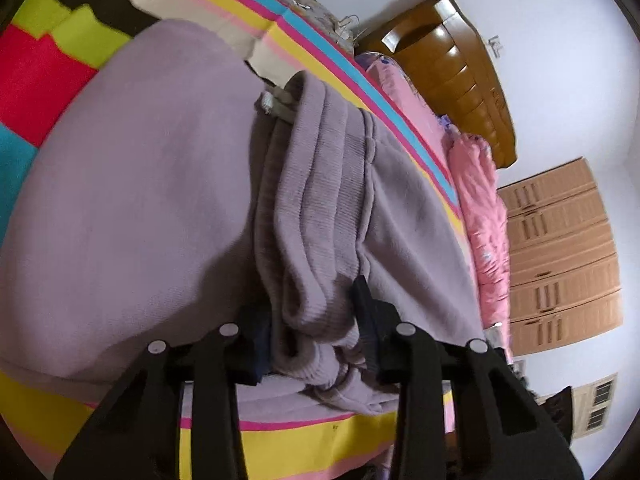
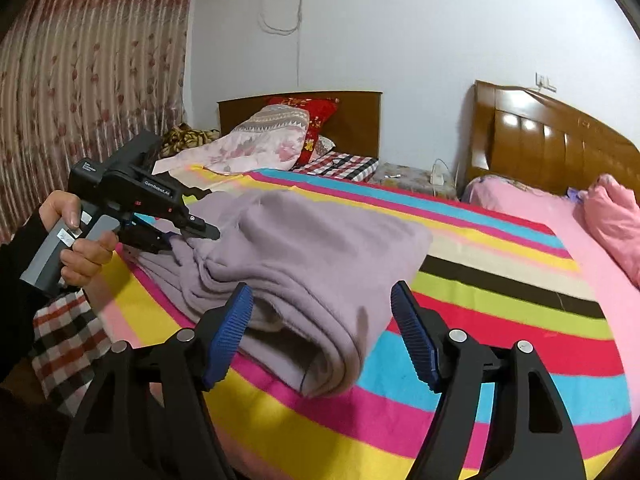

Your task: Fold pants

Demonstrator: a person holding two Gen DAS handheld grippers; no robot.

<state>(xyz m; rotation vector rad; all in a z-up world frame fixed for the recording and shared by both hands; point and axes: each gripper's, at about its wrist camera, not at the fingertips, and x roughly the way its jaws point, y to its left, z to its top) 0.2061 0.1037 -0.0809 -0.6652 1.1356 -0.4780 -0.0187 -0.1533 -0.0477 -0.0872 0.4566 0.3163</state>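
We see the pants (image 2: 304, 248), a soft lilac pair, lying in a folded heap on the striped blanket (image 2: 500, 280) that covers the bed. In the right wrist view the folded edge of the pants faces us, with several layers stacked at the near corner.

The left hand-held gripper (image 2: 188, 236) is clenched on a bunch of the pants at the far left edge of the heap; a hand (image 2: 80, 240) holds its grey handle. In the left wrist view the same left hand-held gripper (image 1: 316, 344) has the ribbed waistband (image 1: 320, 200) gathered between its two black fingers, the cloth squeezed into thick ridges.

The right hand-held gripper (image 2: 322, 336) is released: its blue ribbed pads (image 2: 228, 336) stand wide apart on either side of the near corner of the pants, and we cannot tell whether the left pad touches the cloth.

Beyond the blanket lie a pink quilt (image 2: 612, 220) and a wooden headboard (image 2: 552, 148). A second bed with a red pillow (image 2: 316, 120) stands by the curtain (image 2: 92, 80).
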